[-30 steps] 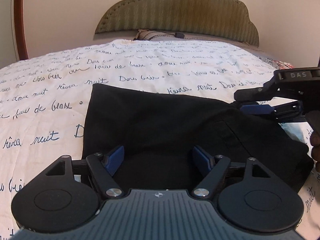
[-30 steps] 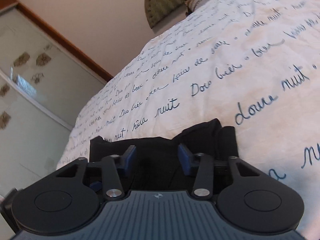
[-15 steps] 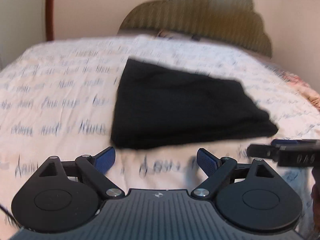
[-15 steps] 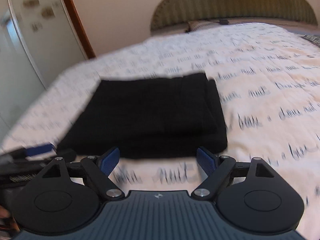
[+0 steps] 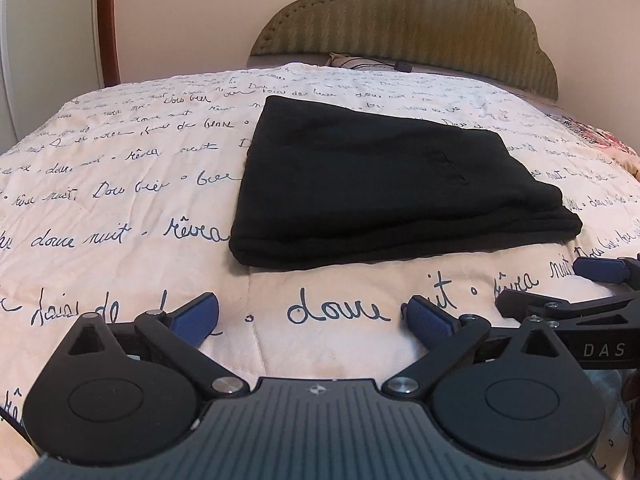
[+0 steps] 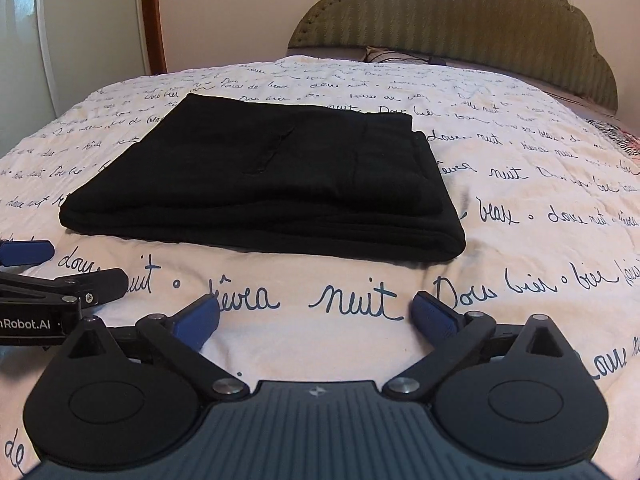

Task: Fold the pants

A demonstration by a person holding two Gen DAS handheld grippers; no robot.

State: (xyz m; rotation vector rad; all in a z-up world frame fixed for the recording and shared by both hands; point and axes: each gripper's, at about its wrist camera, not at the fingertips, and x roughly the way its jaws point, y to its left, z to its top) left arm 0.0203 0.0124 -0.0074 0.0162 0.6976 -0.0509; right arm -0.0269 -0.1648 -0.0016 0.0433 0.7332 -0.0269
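2 grippers hung apart and empty, left (image 5: 312, 316) and right (image 6: 316, 314) both short of the pants (image 6: 276, 184), which lay as a layered black stack mid-quilt (image 6: 520, 240); probably the folding was done, so nothing needed holding.

The bedspread (image 5: 120, 264) carries cursive French words: "douce nuit" in the lower center, "rêvez" at mid-left. The right gripper (image 5: 600, 312) reads "DAS"; the left gripper (image 6: 40, 280) reads "nRobot.AI".
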